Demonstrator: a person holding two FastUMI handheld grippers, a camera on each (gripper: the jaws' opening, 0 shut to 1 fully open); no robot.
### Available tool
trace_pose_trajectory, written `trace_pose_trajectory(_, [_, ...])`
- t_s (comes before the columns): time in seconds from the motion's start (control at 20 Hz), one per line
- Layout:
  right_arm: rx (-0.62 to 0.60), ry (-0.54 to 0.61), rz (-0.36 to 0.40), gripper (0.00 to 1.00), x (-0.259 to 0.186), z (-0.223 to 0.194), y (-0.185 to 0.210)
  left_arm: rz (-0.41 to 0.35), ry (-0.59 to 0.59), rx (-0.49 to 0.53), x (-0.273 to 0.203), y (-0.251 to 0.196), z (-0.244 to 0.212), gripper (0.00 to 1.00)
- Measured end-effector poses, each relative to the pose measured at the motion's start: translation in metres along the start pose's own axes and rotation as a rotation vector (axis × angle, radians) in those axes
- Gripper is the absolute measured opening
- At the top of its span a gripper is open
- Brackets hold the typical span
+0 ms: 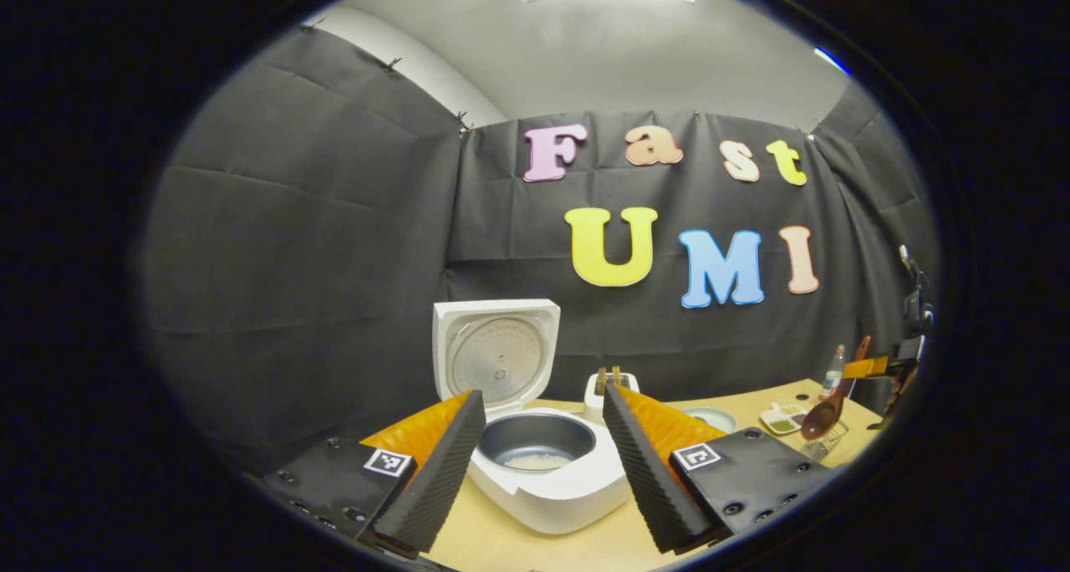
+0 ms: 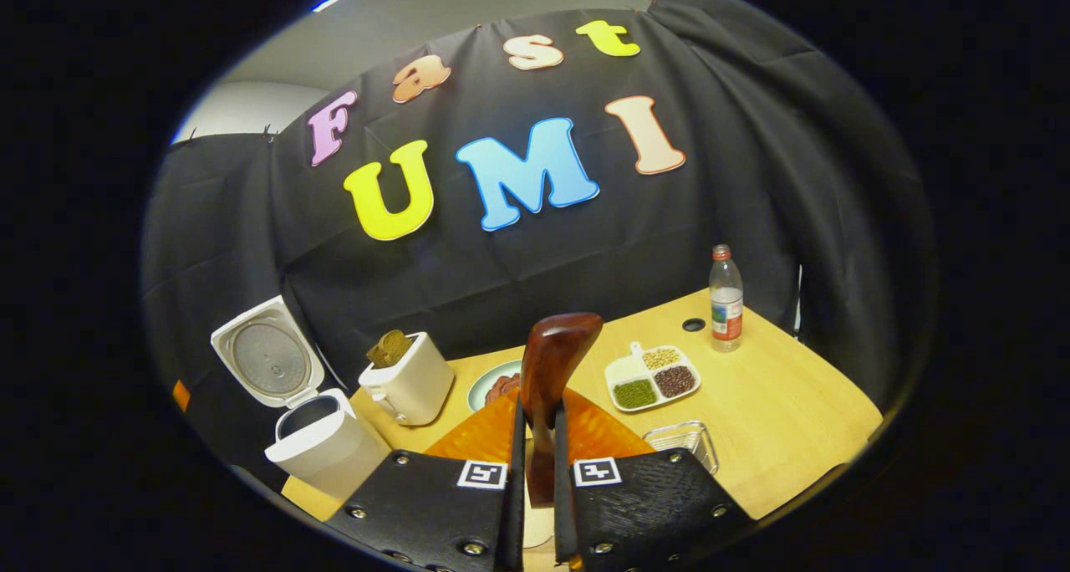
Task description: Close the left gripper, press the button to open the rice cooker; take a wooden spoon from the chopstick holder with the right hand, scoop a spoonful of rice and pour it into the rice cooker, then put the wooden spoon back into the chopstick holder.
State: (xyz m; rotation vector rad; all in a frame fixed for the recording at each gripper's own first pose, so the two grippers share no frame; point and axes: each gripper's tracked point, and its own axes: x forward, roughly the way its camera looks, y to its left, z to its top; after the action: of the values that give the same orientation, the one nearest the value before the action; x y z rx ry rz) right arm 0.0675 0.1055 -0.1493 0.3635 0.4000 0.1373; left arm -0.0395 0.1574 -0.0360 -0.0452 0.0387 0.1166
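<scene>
Right gripper view, low centre of the frame: the right gripper (image 2: 535,438) has both fingers clamped on the handle of the wooden spoon (image 2: 547,380), whose bowl stands upright above the fingers. Gripped this way, the bowl stays clear of the fingers and free to dip and tip. Whether any rice sits in the bowl I cannot tell, since its back faces the camera.

At lower left of that frame the rice cooker (image 2: 313,430) stands on the wooden table (image 2: 786,405), its lid (image 2: 267,359) swung up and back, so the opening step looks finished. Just right of it is a white toaster (image 2: 410,384) with bread in its slots. Right of the spoon lies a white divided dish (image 2: 654,377) with green, dark and pale grains or beans in separate compartments; the likely rice compartment is hard to tell apart. A wire basket (image 2: 685,438), possibly the chopstick holder, sits near the lower right of the fingers. A water bottle (image 2: 726,300) stands at the far right of the table.

Left gripper view shows the left gripper (image 1: 543,463) with fingers spread apart, holding nothing, framing the inner pot (image 1: 535,442) at lower centre; a pale patch lies at its bottom, perhaps rice. It appears parked out of the way, leaving the pot mouth unobstructed for pouring.
</scene>
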Motion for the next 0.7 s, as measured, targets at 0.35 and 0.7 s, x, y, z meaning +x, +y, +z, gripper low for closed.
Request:
trace_pose_trajectory(0.35, [-0.060, 0.087, 0.030, 0.15, 0.023, -0.070, 0.054, 0.010, 0.031, 0.005, 0.000, 0.053, -0.019, 0.98])
trace_pose_trajectory(0.7, [-0.147, 0.173, -0.015, 0.15, 0.050, -0.129, 0.063, 0.044, 0.055, 0.024, -0.005, 0.095, -0.028, 1.00])
